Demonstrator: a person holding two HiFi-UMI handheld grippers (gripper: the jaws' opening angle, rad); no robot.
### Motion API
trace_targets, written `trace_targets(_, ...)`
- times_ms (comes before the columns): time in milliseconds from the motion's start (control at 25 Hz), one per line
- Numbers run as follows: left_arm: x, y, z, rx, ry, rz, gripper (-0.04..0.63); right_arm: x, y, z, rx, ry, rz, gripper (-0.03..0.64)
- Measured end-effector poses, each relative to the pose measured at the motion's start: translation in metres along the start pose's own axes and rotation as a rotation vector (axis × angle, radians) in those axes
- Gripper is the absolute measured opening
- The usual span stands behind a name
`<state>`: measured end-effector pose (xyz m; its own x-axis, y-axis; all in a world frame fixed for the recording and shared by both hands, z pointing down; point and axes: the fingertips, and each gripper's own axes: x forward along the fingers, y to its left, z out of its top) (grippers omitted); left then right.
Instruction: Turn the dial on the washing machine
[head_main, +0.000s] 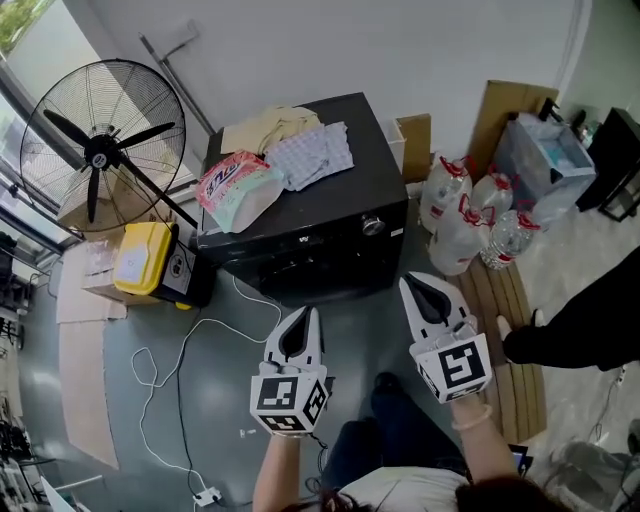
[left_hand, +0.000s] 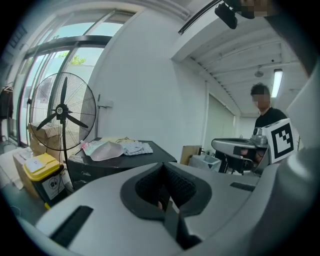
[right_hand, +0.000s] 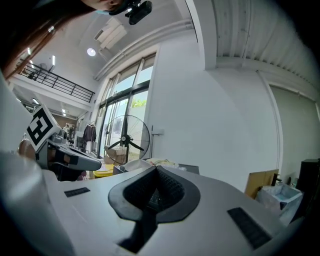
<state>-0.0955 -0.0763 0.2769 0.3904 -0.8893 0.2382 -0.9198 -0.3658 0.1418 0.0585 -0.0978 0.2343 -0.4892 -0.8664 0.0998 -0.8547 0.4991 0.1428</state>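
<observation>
I see the silver dial (head_main: 372, 226) on the front panel of the black washing machine (head_main: 335, 195), toward its right end. Left gripper (head_main: 306, 318) and right gripper (head_main: 412, 286) hang short of it, jaws pressed together, empty. Cloths (head_main: 312, 152) and a pink bag (head_main: 232, 186) lie on top. Fan (head_main: 100, 150) at left, water bottles (head_main: 455, 215) at right.

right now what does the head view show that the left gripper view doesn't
Only the head view: the dial on the front of the washing machine, and the water bottles beside it. Only the left gripper view: a ceiling light and a person's upper body at the right. Both: the washing machine with cloths on top, the fan, the yellow box, and the left tool and right tool, both shut.
</observation>
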Motion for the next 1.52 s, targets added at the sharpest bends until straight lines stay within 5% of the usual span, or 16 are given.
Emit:
trace_targets(440,0.045,0.054,-0.024,-0.017,0.008,0.087,0.017,0.061,-0.027,-0.044,-0.02,0.018,-0.005,0.026)
trace_targets(1520,0.098,0.138,-0.118,-0.014,0.048,0.08,0.017,0.148,-0.031,-0.168,-0.146,0.099,-0.063,0.048)
